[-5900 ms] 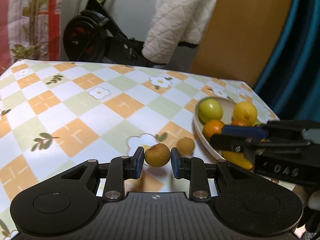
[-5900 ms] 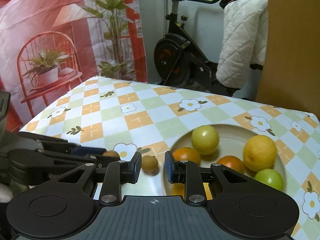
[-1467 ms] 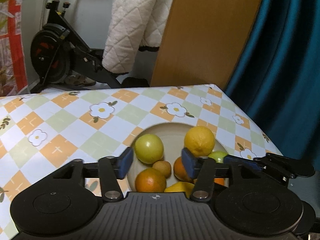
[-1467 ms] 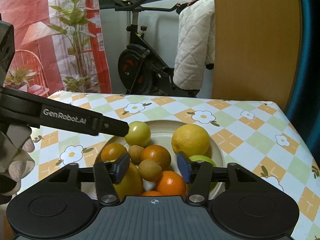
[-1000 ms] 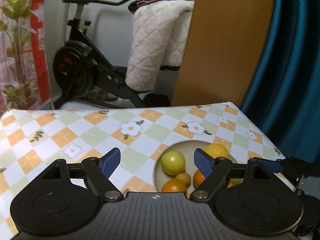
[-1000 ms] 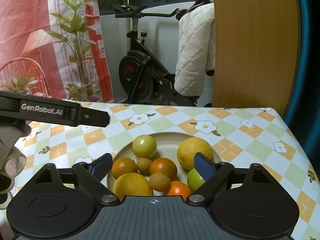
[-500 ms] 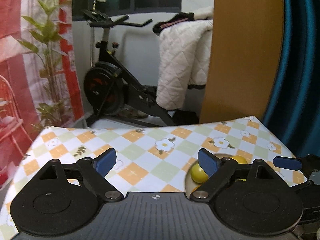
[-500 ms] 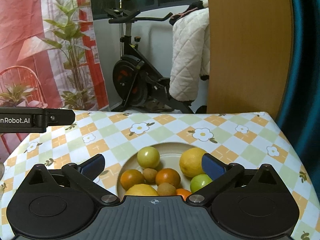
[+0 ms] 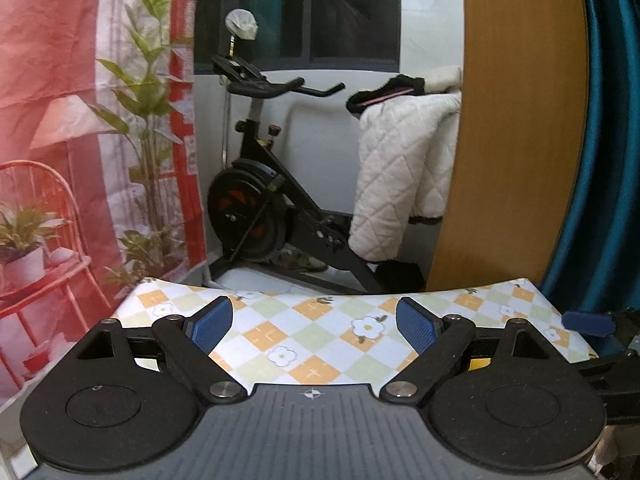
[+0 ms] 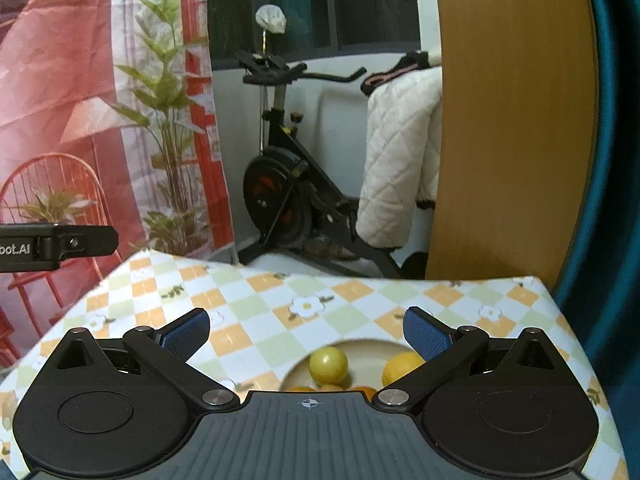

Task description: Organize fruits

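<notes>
We are holding the left hand-held gripper (image 9: 312, 322) with its blue pads spread wide and nothing between them; its jaws have just been opening. Only checked cloth shows in the gap, which we take to mean it has nothing more to carry. The right hand-held gripper (image 10: 307, 330) is likewise gaping as wide as it goes, empty, its jaws too having just been opening, and it is looking down over the near part of the tabletop (image 10: 256, 304).

Just beyond its body, the plate (image 10: 362, 346) is lying on the tabletop with the fruit gathered in it: a yellow-green fruit (image 10: 329, 364) toward the left, a lemon (image 10: 400, 366) toward the right, and the tops of oranges (image 10: 362, 391) peeking out nearer us. The rest of the plate is hidden behind the gripper body. We are seeing no loose fruit on the cloth that shows, so we judge the sorting is essentially done.

Farther off, beyond the far edge, an exercise bike (image 9: 264, 200) is standing with a quilted blanket (image 9: 404, 176) draped at its right.
</notes>
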Tool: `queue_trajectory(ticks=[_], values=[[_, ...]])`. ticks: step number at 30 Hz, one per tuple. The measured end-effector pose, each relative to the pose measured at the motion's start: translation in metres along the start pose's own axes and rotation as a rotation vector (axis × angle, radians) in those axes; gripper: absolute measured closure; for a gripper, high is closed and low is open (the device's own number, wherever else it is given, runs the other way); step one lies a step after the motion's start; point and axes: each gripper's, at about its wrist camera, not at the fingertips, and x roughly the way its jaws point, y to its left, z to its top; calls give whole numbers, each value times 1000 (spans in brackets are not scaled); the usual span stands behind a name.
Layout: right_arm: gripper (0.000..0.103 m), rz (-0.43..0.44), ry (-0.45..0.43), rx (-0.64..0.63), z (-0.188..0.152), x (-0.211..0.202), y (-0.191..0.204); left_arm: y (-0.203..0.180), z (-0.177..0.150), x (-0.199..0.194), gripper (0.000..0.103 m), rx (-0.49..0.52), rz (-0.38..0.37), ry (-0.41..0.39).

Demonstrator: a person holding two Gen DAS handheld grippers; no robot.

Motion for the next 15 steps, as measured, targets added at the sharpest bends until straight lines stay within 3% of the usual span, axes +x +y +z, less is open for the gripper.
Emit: queue_trajectory(ticks=[15], values=[[1, 6, -12, 17, 10, -11, 9, 7, -4, -13, 13, -34, 14, 1]])
